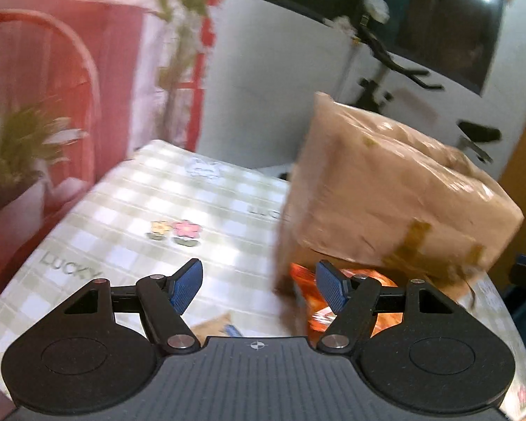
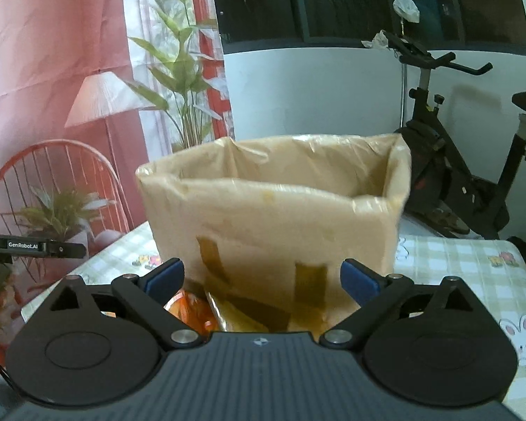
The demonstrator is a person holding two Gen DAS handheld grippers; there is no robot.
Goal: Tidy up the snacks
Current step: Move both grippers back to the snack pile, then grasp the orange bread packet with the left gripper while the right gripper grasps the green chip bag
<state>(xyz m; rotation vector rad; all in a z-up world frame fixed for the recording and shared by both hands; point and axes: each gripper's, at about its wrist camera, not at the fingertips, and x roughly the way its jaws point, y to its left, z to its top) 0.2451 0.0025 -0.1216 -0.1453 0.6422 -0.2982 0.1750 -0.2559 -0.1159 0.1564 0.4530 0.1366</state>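
A tape-wrapped cardboard box (image 1: 385, 193) with an open top (image 2: 280, 217) stands on the checked tablecloth (image 1: 140, 210), and in the left wrist view it looks tilted. An orange snack packet (image 1: 301, 280) lies at the box's near bottom edge, partly under it. In the right wrist view the orange packet (image 2: 189, 310) lies beside a silvery yellow packet (image 2: 228, 312). My left gripper (image 1: 259, 289) is open just left of the box, its right finger in front of the orange packet. My right gripper (image 2: 263, 280) is wide open in front of the box, with the pads clear of it.
A small brown and blue scrap (image 1: 221, 328) lies near the table's front. A potted plant (image 1: 17, 147) and a red wire chair (image 2: 52, 182) stand at the left. An exercise bike (image 2: 456, 175) is behind the table on the right. A black bracket marked GenRobot.AI (image 2: 28, 245) juts in from the left.
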